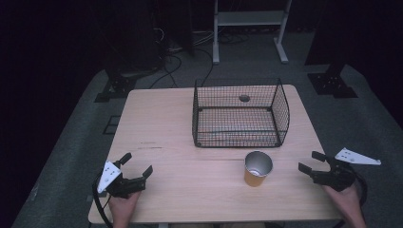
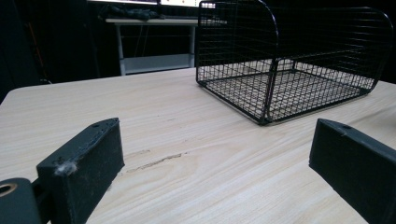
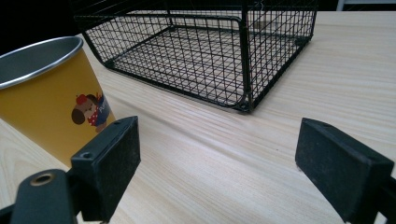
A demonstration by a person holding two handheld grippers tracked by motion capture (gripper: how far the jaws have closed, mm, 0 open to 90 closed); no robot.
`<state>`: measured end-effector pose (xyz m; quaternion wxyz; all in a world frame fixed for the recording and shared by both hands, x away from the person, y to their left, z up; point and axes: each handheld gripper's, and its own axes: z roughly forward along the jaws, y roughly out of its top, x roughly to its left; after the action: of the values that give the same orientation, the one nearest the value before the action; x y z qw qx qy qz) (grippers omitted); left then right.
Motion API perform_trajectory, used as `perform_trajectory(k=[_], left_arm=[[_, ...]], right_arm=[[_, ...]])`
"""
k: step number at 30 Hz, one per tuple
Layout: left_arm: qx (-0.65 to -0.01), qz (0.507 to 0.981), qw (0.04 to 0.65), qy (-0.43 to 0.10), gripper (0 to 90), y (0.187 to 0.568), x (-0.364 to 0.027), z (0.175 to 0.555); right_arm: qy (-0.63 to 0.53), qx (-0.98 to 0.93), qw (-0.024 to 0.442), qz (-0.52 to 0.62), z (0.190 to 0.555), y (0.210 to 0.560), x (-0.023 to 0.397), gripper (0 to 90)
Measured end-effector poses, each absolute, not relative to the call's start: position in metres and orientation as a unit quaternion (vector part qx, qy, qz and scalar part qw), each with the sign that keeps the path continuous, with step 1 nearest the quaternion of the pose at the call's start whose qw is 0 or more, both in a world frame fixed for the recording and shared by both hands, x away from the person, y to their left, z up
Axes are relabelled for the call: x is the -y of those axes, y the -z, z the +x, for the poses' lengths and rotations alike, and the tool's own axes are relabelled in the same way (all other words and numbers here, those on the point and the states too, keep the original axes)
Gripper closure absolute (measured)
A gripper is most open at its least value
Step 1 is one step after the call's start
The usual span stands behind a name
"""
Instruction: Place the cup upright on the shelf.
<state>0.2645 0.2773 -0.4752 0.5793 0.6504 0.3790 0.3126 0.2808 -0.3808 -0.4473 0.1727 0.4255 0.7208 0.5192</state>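
1. On the far middle of the light wooden table (image 1: pixel 157 123) sits a black wire basket (image 1: pixel 240 114) with nothing in it; its mesh floor shows bare in all three views, and a small dark round spot shows through the far mesh from above.
2. Just near of the basket's right front corner stands a yellow paper cup (image 1: pixel 257 168), upright and apart from the wire. Its silvery inside looks bare from the high view.
3. At the near left edge of the table I hold my left gripper (image 1: pixel 138 166), jaws spread wide with nothing between them, a white three-cornered plate on top and a cable trailing off the edge.
4. At the near right, just off the table's right edge, I hold my right gripper (image 1: pixel 312 161), jaws likewise spread and gripping nothing, pointed left toward the cup.
5. My right gripper view shows the cup's printed side, a cartoon dog in red and blue, just beyond one jaw and not touching it; the high view shows no such detail.
6. My left gripper view shows a dark scratch (image 2: pixel 154 162) in the wood grain between my jaws, and a white shelf frame (image 2: pixel 154 42) in the dark beyond the table.
7. The high view alone takes in the grey carpet (image 1: pixel 71 156) and cables (image 1: pixel 176 61) on the floor.
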Motion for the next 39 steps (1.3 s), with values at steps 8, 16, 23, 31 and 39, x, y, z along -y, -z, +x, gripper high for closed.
perform_trajectory(k=[8,16,23,31,39], left_arm=[[-0.379,0.651,0.58,-0.311,2.3,0.476,-0.277,0.263],[-0.378,0.651,0.581,-0.311,2.4,0.476,-0.277,0.263],[-0.376,0.651,0.581,-0.311,2.4,0.476,-0.277,0.263],[-0.376,0.652,0.58,-0.312,2.4,0.475,-0.277,0.263],[-0.375,0.652,0.58,-0.312,2.4,0.475,-0.277,0.263]], right_arm=[[-0.515,-0.73,0.168,0.417,0.278,0.448,0.378,13.5],[-0.516,-0.74,0.159,0.4,0.274,0.446,0.366,12.9],[-0.512,-0.753,0.153,0.384,0.27,0.446,0.353,12.7],[-0.506,-0.765,0.151,0.369,0.266,0.444,0.343,11.7],[-0.505,-0.775,0.148,0.352,0.264,0.438,0.331,10.3]])
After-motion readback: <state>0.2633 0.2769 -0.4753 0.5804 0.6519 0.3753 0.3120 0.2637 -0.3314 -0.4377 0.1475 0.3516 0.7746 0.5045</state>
